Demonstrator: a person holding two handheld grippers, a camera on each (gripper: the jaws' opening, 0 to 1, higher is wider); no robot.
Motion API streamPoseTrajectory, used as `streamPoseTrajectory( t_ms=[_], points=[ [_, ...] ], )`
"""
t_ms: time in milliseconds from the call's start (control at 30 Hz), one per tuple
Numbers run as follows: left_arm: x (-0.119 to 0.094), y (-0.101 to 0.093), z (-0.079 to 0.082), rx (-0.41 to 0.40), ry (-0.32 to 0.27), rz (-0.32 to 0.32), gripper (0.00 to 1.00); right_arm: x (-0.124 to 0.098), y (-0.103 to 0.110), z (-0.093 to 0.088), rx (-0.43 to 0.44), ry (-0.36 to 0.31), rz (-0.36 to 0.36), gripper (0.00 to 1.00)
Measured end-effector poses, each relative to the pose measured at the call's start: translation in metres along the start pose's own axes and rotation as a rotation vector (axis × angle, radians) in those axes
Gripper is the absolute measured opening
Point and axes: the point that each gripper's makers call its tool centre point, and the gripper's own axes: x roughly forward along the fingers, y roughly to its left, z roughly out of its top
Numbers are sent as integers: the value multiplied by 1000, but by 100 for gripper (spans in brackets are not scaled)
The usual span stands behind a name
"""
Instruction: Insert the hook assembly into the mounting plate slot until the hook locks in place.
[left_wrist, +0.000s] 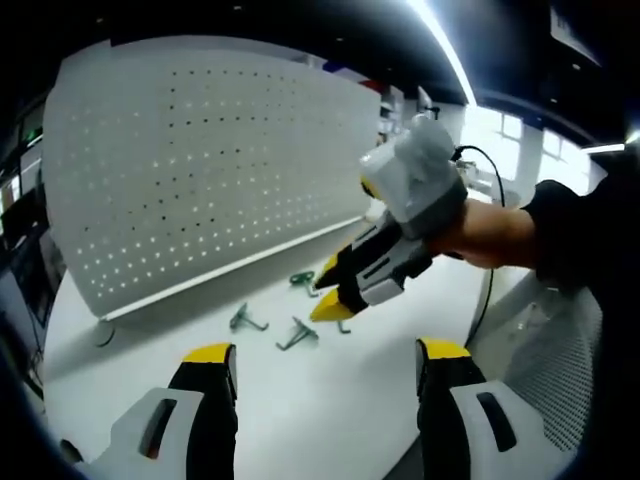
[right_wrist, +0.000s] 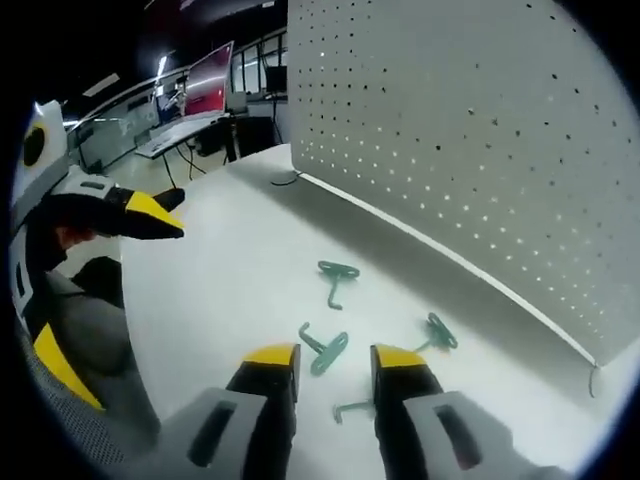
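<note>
The white perforated mounting plate stands upright along the back of the white table; in the right gripper view the plate rises on the right. Several green hooks lie loose on the table in front of it, among them one, another and a third. My right gripper hovers low over them, open a little, holding nothing. In the left gripper view the right gripper points down at the hooks. My left gripper is wide open and holds nothing, further back.
A thin cable loops at the plate's foot. Grey mesh lies beside the table's right edge. A hand holds the right gripper. Desks and a monitor stand far behind.
</note>
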Motion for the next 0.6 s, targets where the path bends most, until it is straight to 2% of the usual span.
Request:
streamPoseTrajectory(
  t_ms=[600],
  points=[
    [1, -3, -1, -4, 5, -17, 73, 28, 1, -6, -3, 56, -9, 13]
  ],
)
